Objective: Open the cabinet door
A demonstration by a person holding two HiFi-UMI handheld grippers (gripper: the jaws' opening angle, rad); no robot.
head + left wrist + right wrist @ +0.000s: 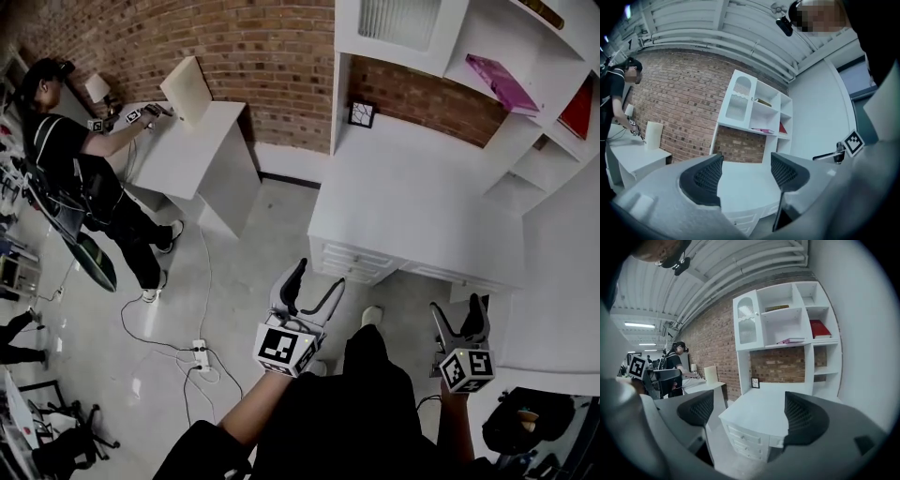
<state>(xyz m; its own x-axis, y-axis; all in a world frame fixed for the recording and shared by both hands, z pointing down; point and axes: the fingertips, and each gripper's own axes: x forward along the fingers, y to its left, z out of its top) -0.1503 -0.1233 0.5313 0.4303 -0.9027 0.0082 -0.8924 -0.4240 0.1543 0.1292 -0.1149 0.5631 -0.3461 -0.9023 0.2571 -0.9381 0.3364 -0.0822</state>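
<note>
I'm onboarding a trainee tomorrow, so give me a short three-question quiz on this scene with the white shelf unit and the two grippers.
1. True or false: the cabinet door already stands open.
2. The book lying on the shelf just right of that door's lower edge is: A pink, B green, C black.
3. Fill in: the jaws of the left gripper and the right gripper are both ____, with nothing between them.

Key: 1 false, it is shut; 2 A; 3 open.
</note>
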